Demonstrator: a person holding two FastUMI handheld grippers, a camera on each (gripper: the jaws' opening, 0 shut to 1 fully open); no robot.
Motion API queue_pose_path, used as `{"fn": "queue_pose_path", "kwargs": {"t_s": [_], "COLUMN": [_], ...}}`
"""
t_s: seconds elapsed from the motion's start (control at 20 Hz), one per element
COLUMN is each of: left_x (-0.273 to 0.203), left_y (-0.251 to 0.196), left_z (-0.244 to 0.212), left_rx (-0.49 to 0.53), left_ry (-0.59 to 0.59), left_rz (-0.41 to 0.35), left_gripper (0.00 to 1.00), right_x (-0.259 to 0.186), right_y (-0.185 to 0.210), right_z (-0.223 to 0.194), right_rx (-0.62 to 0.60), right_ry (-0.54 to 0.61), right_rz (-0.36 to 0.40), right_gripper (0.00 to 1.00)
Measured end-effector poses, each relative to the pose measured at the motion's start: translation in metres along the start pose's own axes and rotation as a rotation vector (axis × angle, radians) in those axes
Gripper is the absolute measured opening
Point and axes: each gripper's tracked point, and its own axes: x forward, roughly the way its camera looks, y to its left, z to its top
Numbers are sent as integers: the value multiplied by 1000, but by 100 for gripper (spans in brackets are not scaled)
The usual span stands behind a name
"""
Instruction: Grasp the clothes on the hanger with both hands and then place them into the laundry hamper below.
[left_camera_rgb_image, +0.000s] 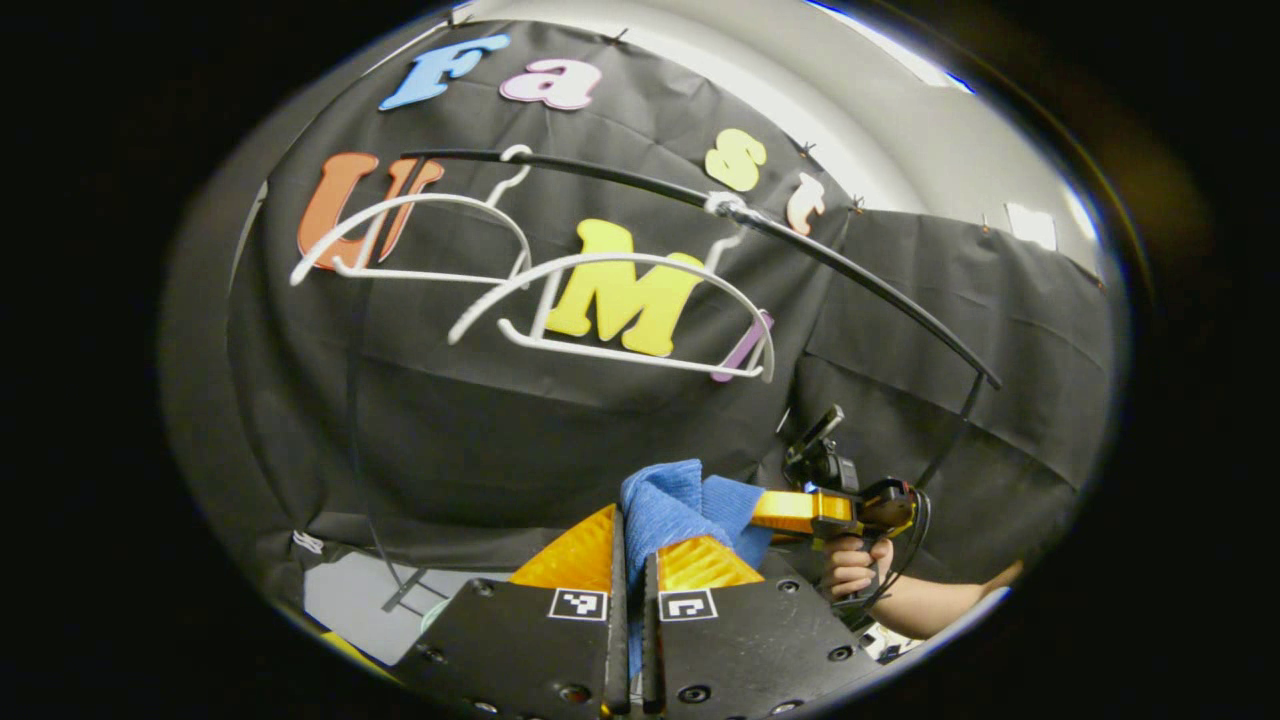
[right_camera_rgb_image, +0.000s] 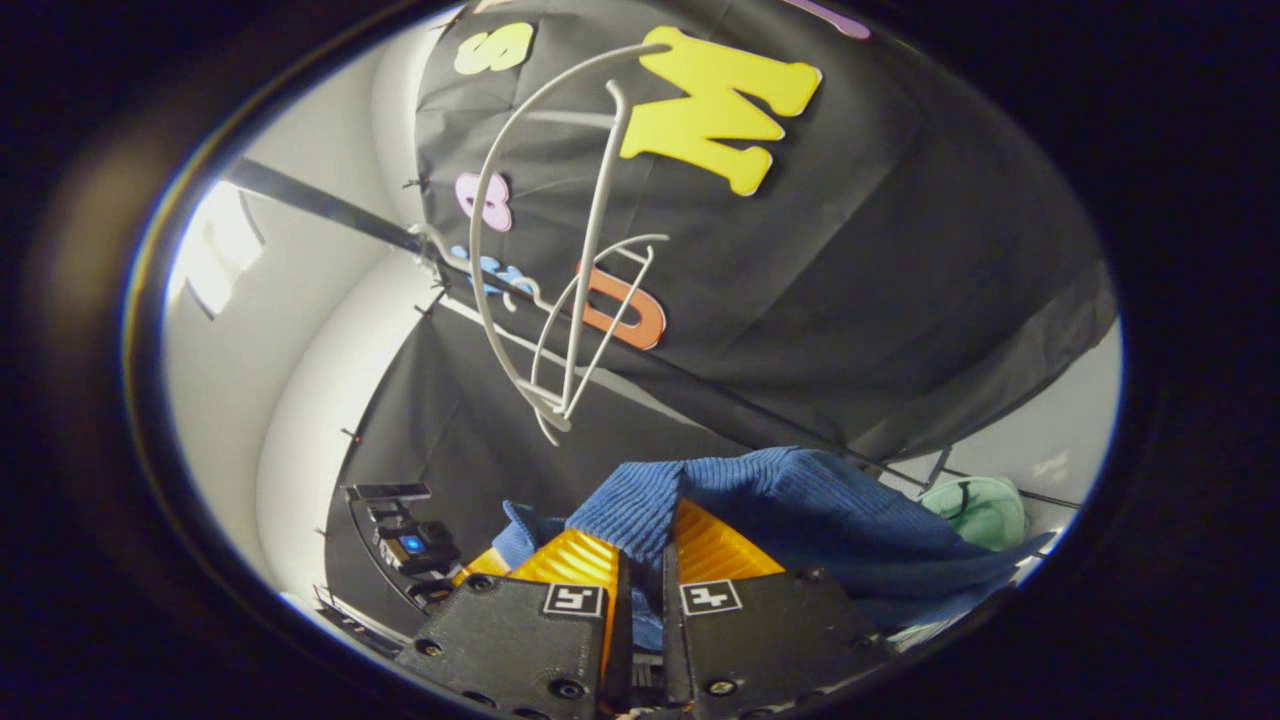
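Blue knit garment (left_camera_rgb_image: 665, 505) clamped by left tool (left_camera_rgb_image: 634, 572) and right tool (right_camera_rgb_image: 640, 565); no legible labels.

A staged recording booth in a lab, not a home: black cloth wall (left_camera_rgb_image: 600, 430) pinned up behind a black rail (left_camera_rgb_image: 820, 255), two bare white hangers (left_camera_rgb_image: 620, 310) hooked on that rail, plain pale room walls (right_camera_rgb_image: 300, 400) beyond the cloth.
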Motion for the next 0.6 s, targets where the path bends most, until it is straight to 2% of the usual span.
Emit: {"fn": "queue_pose_path", "kwargs": {"t_s": [0.3, 0.5, 0.6], "left_x": [10, 17, 30], "left_y": [-10, 0, 13], "left_z": [-2, -8, -18], "left_rx": [-11, -18, -25], "left_ry": [-1, -8, 15], "left_rz": [-4, 62, 109], "left_gripper": [5, 5, 5], "right_x": [23, 33, 39], "right_y": [26, 19, -4], "right_z": [-23, -20, -18], "right_rx": [-58, -68, -64], "right_ry": [62, 58, 59], "right_rz": [17, -13, -67], "right_gripper": [15, 14, 15]}}
